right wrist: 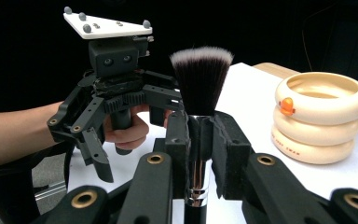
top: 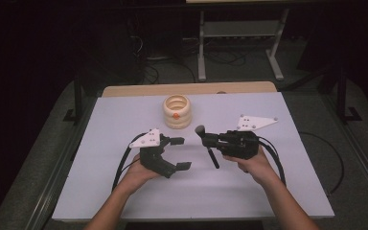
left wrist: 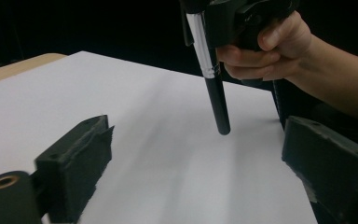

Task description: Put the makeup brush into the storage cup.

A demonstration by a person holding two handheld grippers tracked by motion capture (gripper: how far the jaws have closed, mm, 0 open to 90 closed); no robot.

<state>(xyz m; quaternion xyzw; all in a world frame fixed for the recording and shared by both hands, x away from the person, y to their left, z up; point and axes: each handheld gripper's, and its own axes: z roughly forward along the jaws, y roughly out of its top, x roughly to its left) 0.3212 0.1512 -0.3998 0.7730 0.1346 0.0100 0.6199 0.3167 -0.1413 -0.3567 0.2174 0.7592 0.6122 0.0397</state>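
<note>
My right gripper is shut on a makeup brush at its silver ferrule. The dark, white-tipped bristles point up and away from the jaws. The black handle slants down, its end just above the white table. To its left my left gripper stands open, its jaws wide apart and aimed toward the brush handle with nothing between them. A cream holder of stacked rings with an orange spot stands upright behind both grippers.
The white tabletop spreads wide around both hands, and a wooden edge runs along its far side. Cables trail from each gripper toward the near edge. Beyond the table stands a grey metal frame on a dark floor.
</note>
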